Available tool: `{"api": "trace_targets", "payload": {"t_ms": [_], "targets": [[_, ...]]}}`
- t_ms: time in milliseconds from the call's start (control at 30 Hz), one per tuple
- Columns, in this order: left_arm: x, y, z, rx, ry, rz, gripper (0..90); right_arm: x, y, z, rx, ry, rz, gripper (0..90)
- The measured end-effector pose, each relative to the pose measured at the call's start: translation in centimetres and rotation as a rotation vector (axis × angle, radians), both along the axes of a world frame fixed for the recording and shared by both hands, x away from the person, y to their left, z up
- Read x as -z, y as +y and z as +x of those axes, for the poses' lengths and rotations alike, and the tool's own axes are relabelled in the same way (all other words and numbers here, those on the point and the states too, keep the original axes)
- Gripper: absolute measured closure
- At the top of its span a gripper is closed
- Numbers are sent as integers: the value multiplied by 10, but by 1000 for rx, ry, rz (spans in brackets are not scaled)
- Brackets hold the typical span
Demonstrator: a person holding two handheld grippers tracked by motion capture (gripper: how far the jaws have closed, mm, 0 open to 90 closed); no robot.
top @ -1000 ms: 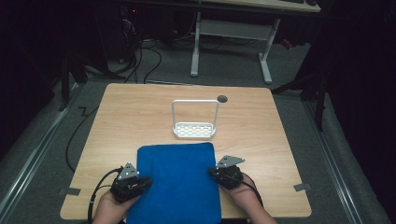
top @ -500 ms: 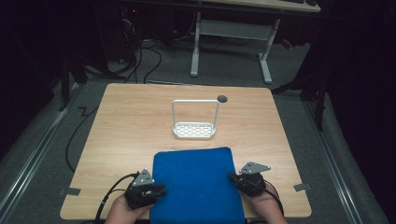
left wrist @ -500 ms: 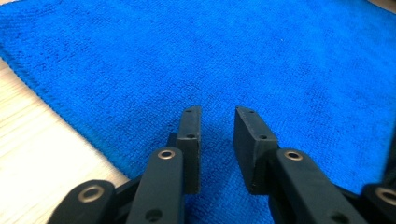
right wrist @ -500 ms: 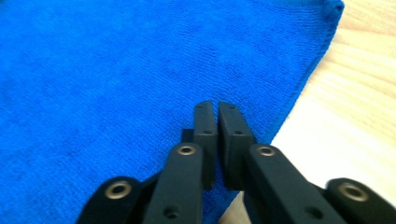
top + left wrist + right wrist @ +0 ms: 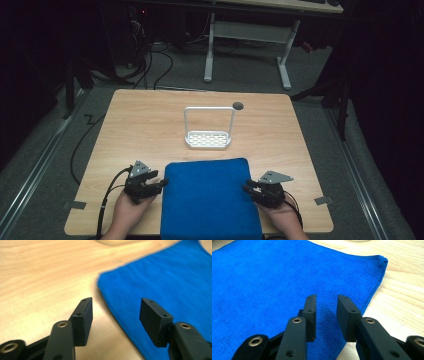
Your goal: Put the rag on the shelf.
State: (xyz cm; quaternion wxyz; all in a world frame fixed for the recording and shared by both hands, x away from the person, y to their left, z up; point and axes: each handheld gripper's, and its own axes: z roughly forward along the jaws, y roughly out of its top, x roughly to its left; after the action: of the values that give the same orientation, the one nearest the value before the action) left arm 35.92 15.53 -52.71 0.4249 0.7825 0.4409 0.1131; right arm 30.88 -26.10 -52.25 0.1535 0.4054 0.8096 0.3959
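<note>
A blue towel (image 5: 207, 197) lies flat at the near edge of your table (image 5: 145, 130), its front hanging just past the rim. Your left gripper (image 5: 159, 183) sits at the towel's left edge, fingers (image 5: 82, 320) wide apart and straddling that edge, holding nothing. Your right gripper (image 5: 248, 188) sits at the towel's right edge, fingers (image 5: 310, 315) a little apart above the cloth. Beyond the towel stands a white rack (image 5: 208, 139), near a dark hole (image 5: 238, 105).
</note>
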Motion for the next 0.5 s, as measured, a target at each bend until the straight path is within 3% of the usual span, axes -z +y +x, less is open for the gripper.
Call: {"api": "trace_targets", "payload": {"t_ms": [233,400,500], "targets": [[4,-12,35,-21,52,10,474,-1,-1,1,28,2,10,737],[3,-14,40,-40,40,49,603,-3,-3,1,31,-10,22,742],[5,-15,37,-14,27,48,681,-3,-3,1,37,-17,25,741]]}}
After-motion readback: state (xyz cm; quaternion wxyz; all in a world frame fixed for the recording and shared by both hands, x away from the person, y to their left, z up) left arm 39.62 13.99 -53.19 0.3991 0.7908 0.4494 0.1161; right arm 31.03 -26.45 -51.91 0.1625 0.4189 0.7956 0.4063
